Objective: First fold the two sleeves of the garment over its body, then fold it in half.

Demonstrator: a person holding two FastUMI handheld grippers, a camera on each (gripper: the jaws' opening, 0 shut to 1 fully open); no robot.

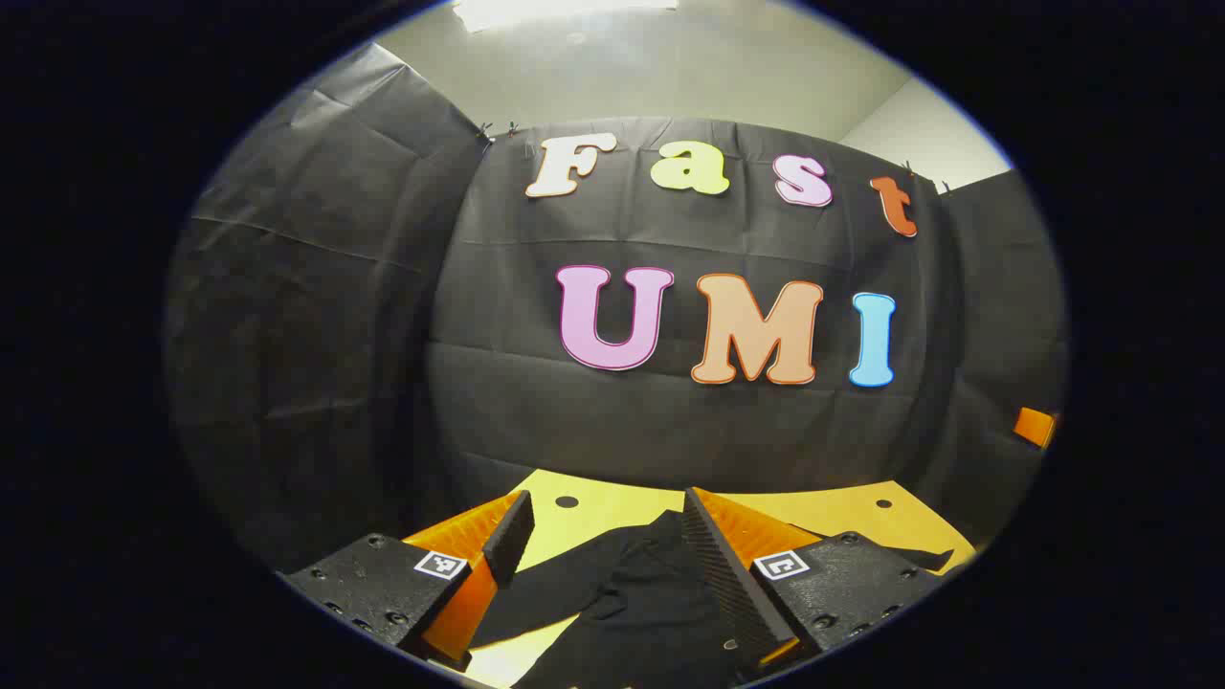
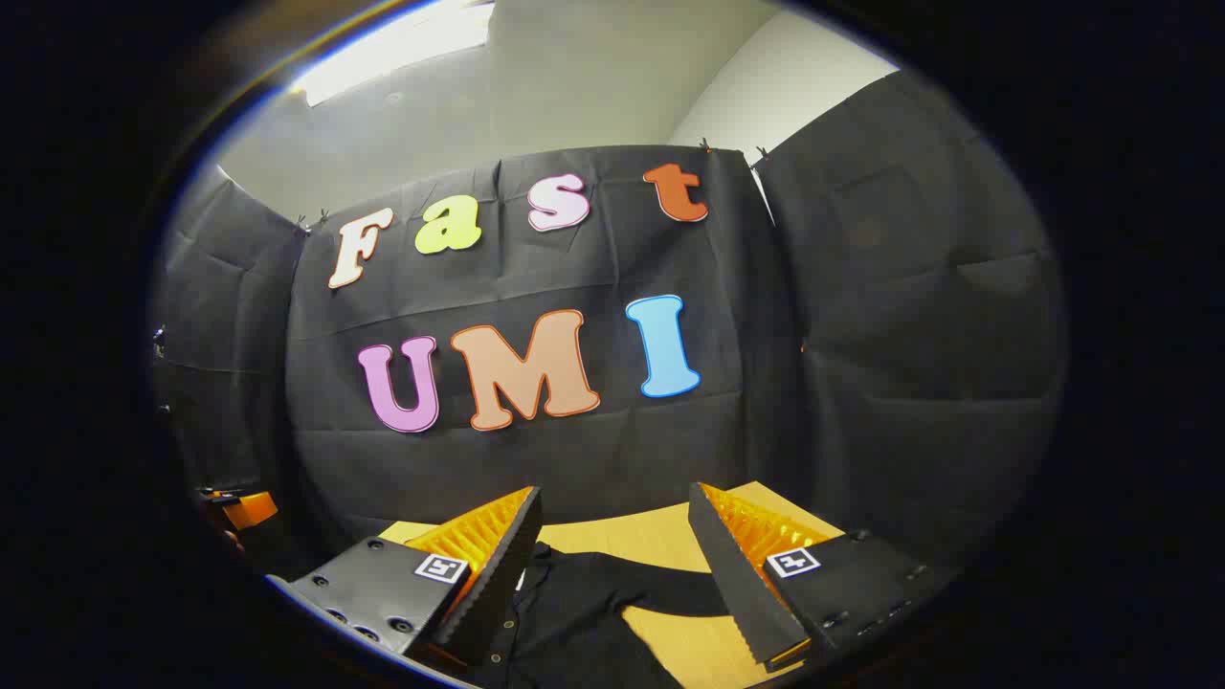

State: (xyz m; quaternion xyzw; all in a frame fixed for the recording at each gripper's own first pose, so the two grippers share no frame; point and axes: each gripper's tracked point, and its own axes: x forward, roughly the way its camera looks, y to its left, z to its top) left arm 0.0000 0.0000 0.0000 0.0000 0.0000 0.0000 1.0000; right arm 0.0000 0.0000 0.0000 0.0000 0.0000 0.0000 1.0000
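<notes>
A: Left gripper view first. What's nearest?

B: The left gripper (image 1: pixel 606 536), fingers spread wide with nothing between them. Just past the tips lies the black garment (image 1: pixel 632 593) on the yellow table (image 1: pixel 593 507). One sleeve (image 1: pixel 536 598) runs out toward the left finger, and the cloth passes under the right finger, a strip of it (image 1: pixel 924 555) reaching out on the far side of it.

A: Is either finger touching the cloth?

B: I cannot tell; they sit above or against it, no pinch visible.

A: And the right gripper view?

B: The right gripper (image 2: pixel 612 541) is likewise spread apart, holding nothing. The garment (image 2: pixel 574 612) lies low between its fingers, a sleeve (image 2: pixel 670 588) stretching toward the right finger across the bare table (image 2: pixel 622 536).

A: Farther back?

B: The table's far edge meets the black cloth wall (image 1: pixel 316 316). At the left edge of the right gripper view, a bit of an orange part (image 2: pixel 251 509) shows.
</notes>
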